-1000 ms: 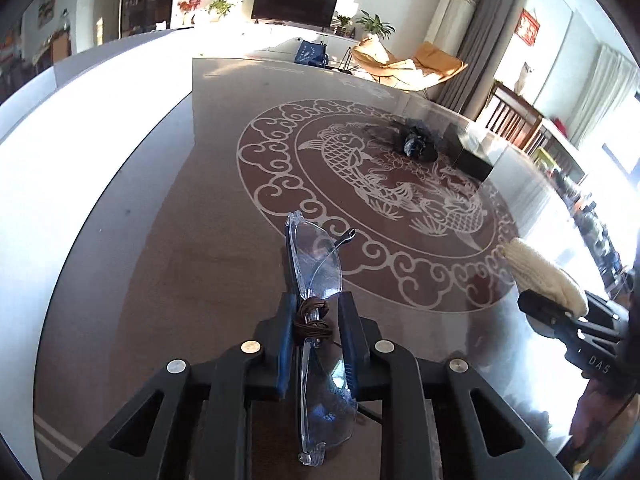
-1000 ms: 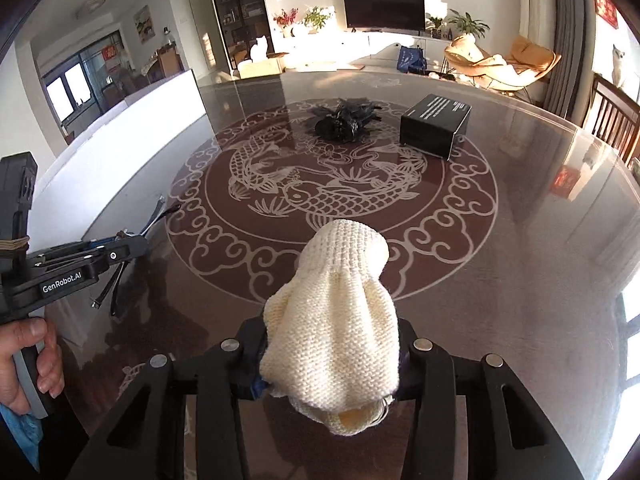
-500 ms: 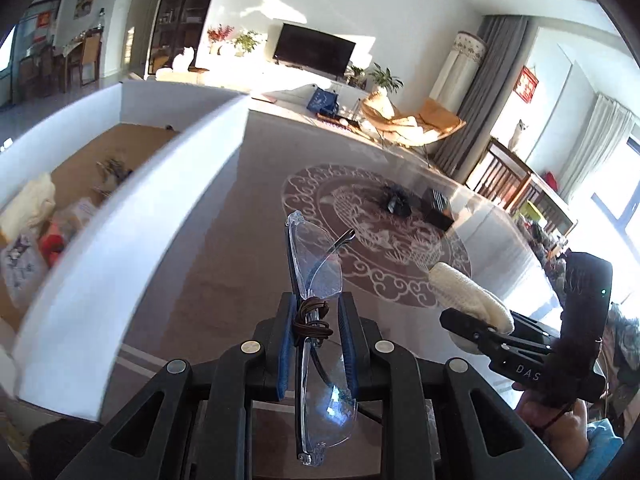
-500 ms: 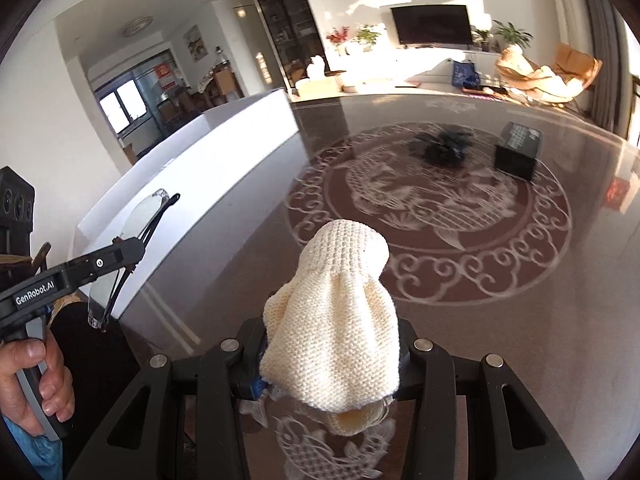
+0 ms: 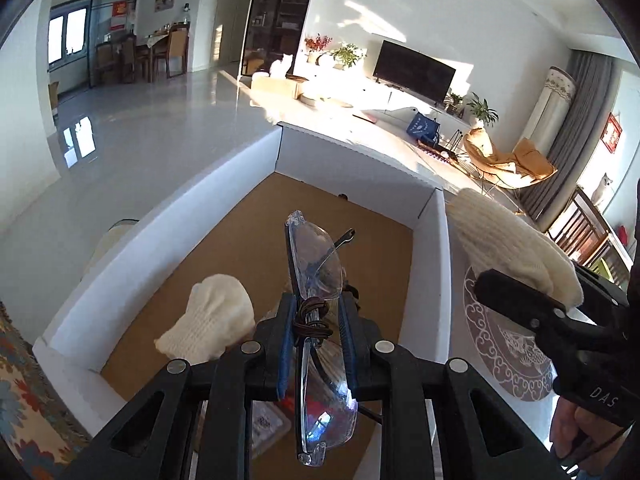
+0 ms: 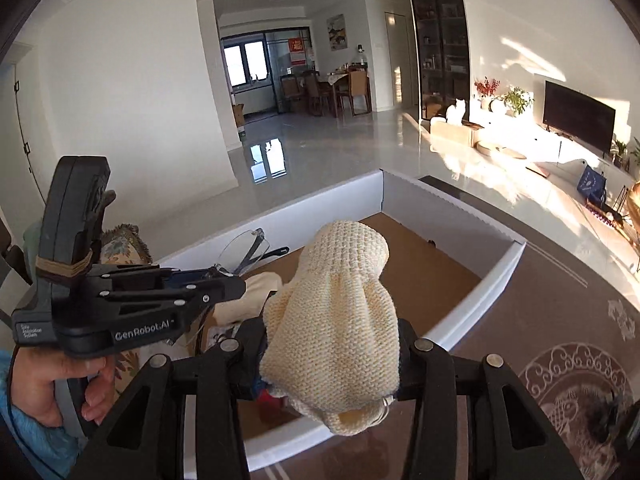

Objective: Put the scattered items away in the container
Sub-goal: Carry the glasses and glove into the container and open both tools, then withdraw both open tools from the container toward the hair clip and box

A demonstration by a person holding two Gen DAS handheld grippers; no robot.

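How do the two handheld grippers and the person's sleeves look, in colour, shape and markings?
Both grippers are black plastic with silver screws. The left gripper has blue finger pads and white "GenRobot.AI" lettering on its side. The right gripper reads "DAS" on its body. The sleeve is light blue.

Most of the brown cardboard floor of the open white-walled box (image 5: 356, 168) is bare toward its far corner, so I've got plenty of room to come down there. Nearer me it's busier: a cream knitted mitten (image 5: 210, 320) lies on the floor just left of my left gripper (image 5: 314, 320), with some small packets under it. My right gripper (image 5: 516, 292), stuffed with another cream knit piece (image 6: 336, 320), crowds the right wall (image 5: 434, 264).
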